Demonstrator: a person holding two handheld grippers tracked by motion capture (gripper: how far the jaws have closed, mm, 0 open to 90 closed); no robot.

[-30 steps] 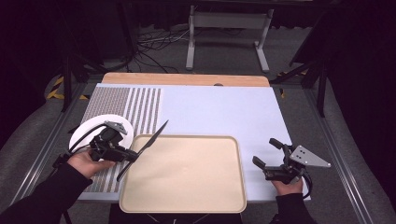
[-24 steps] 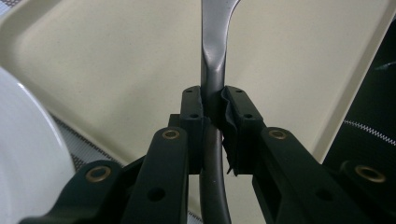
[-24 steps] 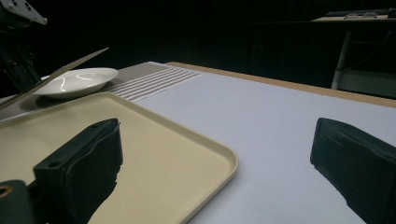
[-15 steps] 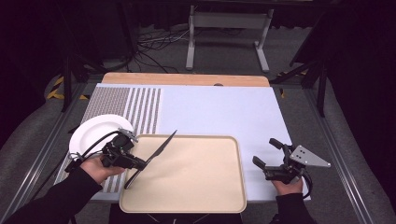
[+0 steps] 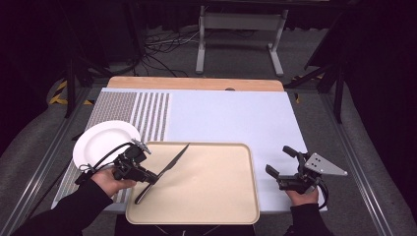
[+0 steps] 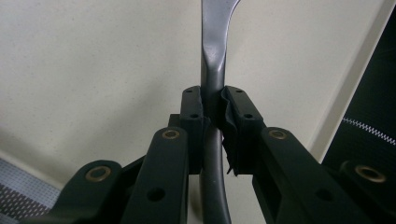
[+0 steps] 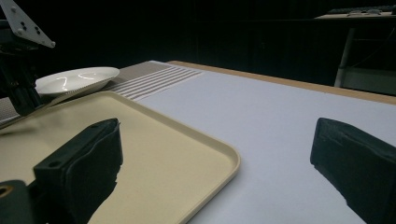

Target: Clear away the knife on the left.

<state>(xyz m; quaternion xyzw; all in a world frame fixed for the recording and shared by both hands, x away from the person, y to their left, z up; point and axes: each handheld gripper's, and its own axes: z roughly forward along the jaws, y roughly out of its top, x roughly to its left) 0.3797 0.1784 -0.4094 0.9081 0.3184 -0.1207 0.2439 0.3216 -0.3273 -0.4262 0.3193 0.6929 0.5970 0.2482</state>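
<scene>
A dark knife (image 5: 169, 163) is clamped mid-handle between the left claw's (image 5: 150, 177) jaws over the beige tray (image 5: 211, 196), while the right claw (image 5: 280, 164) is held wide open, empty.

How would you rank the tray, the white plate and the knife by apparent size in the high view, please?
1. Tray, by far the largest.
2. White plate.
3. Knife, held in the left gripper. It looks about as long as the plate is wide but far thinner; being raised toward the camera may enlarge it slightly.

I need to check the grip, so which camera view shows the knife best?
The high view: the whole knife lies slanted over the tray, clamped in the left hand-held gripper. The left gripper view shows its handle pinched between the jaws.
</scene>
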